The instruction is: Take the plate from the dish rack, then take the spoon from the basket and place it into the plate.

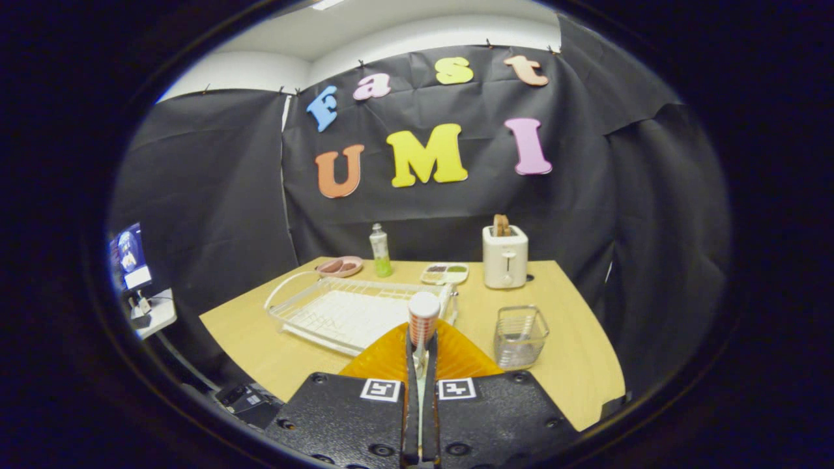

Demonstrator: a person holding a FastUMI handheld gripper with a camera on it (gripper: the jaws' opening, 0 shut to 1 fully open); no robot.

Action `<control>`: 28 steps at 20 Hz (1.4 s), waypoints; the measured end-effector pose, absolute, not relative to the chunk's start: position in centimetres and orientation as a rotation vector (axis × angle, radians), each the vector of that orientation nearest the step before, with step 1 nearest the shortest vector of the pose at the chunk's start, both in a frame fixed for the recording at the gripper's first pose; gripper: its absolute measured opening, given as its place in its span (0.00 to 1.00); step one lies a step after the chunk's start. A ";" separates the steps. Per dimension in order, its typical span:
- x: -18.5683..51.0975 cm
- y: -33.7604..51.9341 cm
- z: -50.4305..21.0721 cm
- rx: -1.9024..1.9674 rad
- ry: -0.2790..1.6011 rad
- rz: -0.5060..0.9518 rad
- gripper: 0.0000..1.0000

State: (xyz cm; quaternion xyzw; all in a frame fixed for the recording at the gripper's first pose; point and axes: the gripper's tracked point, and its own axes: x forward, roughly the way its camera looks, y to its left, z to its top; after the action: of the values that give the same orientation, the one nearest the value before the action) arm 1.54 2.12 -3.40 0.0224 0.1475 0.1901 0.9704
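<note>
We are holding the spoon (423, 319) upright, the claw (422, 365) clamped on its handle, over the orange plate (384, 357) just beneath. Letting go while tilted, we are risking it bouncing onto the counter (260, 352).

We see a pale wooden table (573, 365) against black cloth walls (208, 169), a white ceiling (404, 32) above, and a lit monitor (130, 255) far left.
</note>
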 end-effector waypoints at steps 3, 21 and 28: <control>0.6 5.2 -5.9 0.096 0.364 0.386 0.08; 2.4 10.0 -10.9 0.089 0.473 0.376 0.80; 3.7 8.1 -8.6 0.056 0.323 0.240 1.00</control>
State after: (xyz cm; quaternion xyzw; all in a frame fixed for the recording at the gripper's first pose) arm 3.73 8.14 -8.56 0.0276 0.1603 0.1192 0.9795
